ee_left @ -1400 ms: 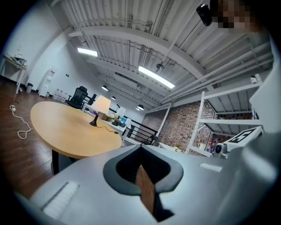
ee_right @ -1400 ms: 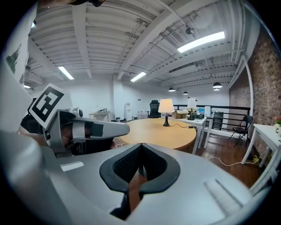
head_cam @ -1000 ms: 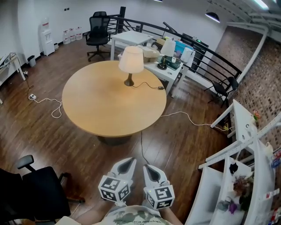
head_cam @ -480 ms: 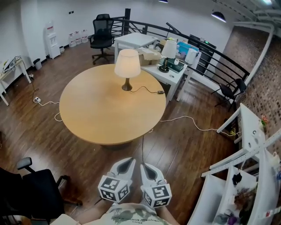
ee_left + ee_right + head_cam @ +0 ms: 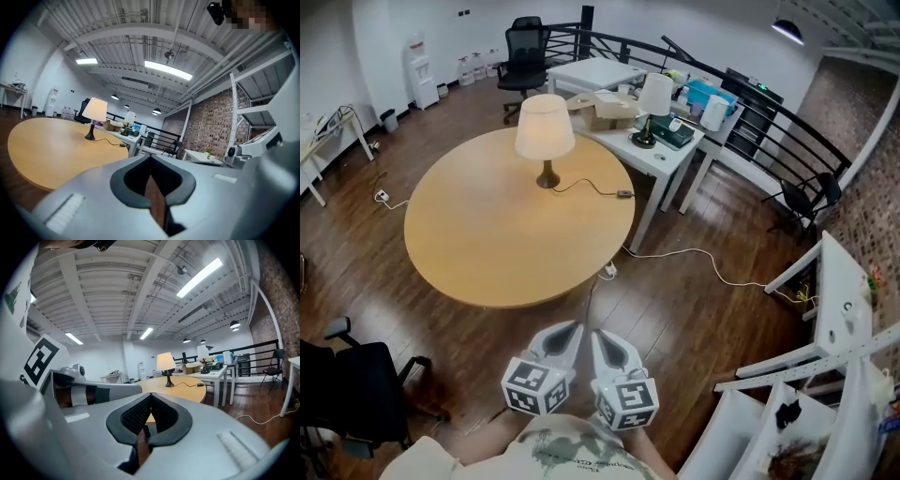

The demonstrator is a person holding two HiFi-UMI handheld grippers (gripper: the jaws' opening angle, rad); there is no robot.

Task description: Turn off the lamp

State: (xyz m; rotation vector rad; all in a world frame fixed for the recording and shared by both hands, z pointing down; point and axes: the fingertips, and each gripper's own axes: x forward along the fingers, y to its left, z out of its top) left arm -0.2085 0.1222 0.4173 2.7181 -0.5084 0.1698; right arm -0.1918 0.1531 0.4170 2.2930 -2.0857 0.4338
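The lamp point(image 5: 545, 131), cream shade glowing on a dark stem, stands on the far side of the round wooden table point(image 5: 487, 244). Its black cord runs right to a small inline switch point(image 5: 623, 194) near the table's edge. My left gripper point(image 5: 562, 339) and right gripper point(image 5: 611, 345) are held side by side close to my body, well short of the table, both shut and empty. The left gripper view shows the lamp point(image 5: 95, 110) far off beyond the left gripper point(image 5: 151, 157). In the right gripper view the lamp point(image 5: 165, 362) stands ahead of the right gripper point(image 5: 151, 395).
A white desk point(image 5: 661, 155) with a second lamp point(image 5: 654, 96) and boxes stands behind the table. Office chairs sit at the back point(image 5: 525, 56) and bottom left point(image 5: 347, 398). A black railing point(image 5: 759, 117), white shelving point(image 5: 839, 319) and floor cables point(image 5: 694, 255) lie to the right.
In the head view the table and lamp have slid left and a little nearer as I move right. Both grippers stay shut, side by side at the bottom of the view.
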